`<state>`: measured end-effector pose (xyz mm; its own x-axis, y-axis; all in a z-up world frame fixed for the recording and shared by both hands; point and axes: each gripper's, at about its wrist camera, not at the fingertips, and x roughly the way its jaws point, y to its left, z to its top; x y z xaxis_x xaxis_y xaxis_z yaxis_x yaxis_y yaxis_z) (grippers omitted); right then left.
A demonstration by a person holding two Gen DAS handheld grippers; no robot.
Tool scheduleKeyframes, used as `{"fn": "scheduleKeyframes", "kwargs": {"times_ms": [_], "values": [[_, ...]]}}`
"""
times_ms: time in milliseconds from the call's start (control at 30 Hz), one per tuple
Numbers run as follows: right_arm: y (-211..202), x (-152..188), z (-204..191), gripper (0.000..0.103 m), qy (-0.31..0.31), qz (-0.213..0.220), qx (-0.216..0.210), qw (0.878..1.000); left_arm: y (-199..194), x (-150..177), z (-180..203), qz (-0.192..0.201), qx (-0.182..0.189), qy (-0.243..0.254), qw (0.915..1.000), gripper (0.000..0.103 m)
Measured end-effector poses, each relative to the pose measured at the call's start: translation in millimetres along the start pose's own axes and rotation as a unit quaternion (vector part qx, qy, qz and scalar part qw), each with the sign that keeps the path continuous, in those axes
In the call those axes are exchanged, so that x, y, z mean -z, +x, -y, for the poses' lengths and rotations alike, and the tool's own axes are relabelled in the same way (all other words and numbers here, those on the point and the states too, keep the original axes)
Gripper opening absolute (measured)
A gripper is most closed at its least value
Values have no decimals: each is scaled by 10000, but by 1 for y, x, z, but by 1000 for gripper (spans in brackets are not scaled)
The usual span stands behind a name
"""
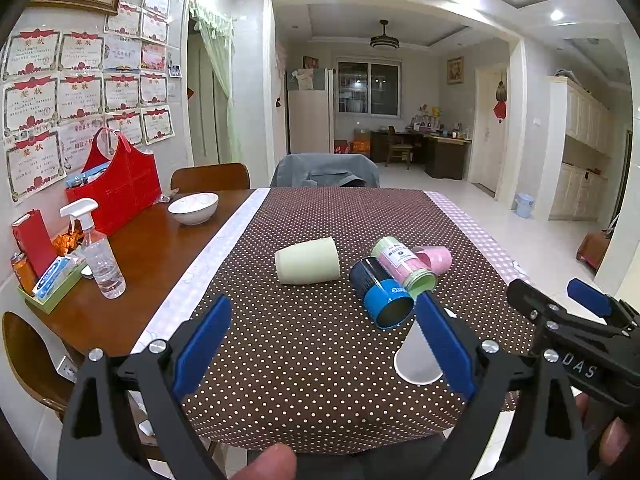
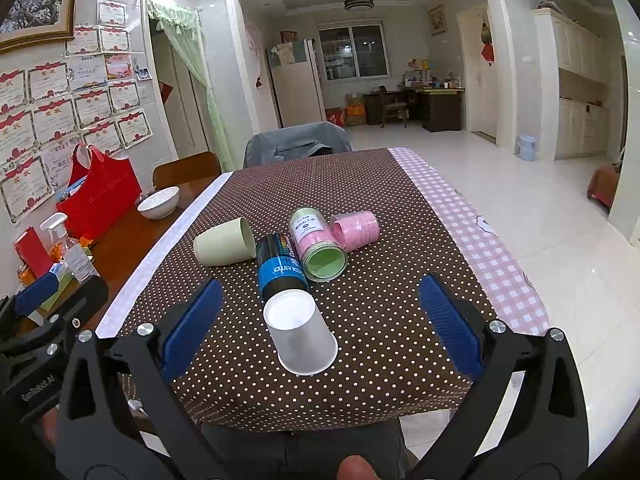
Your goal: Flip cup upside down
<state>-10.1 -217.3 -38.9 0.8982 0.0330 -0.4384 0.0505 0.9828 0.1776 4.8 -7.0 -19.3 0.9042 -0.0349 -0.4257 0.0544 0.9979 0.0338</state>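
Both claws hang wide open and empty, white paper cup [image 2: 302, 334] sitting upside down on the table [image 2: 380, 320] between the right claw's [image 2: 320, 322] fingers, just right of the left claw [image 1: 326, 340].

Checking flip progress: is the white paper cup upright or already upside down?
Upside down: the white paper cup stands on its wide rim, closed base facing up.

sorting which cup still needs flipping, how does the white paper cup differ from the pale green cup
The white paper cup stands mouth-down, already inverted; the pale green cup lies on its side. The white one sits nearest the person, the green one farther back and left. Both rest on the dotted tablecloth, untouched.
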Motion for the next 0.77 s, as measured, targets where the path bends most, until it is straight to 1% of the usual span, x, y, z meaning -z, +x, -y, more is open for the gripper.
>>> {"fn": "scheduleKeyframes", "kwargs": {"times_ms": [200, 400, 600, 767], "values": [[-1, 0, -1, 97, -32, 54, 61, 10000, 0, 0, 0, 13, 56, -27, 10000, 92], [-1, 0, 0, 97, -56, 70, 76, 9999, -4, 1, -2, 144, 179, -87, 9997, 92], [0, 1, -1, 97, -75, 61, 52, 9999, -2, 0, -1, 99, 176, -65, 9998, 92], [-1, 1, -2, 97, -71, 69, 37, 9999, -2, 0, 2, 95, 74, 20, 9999, 92]]}}
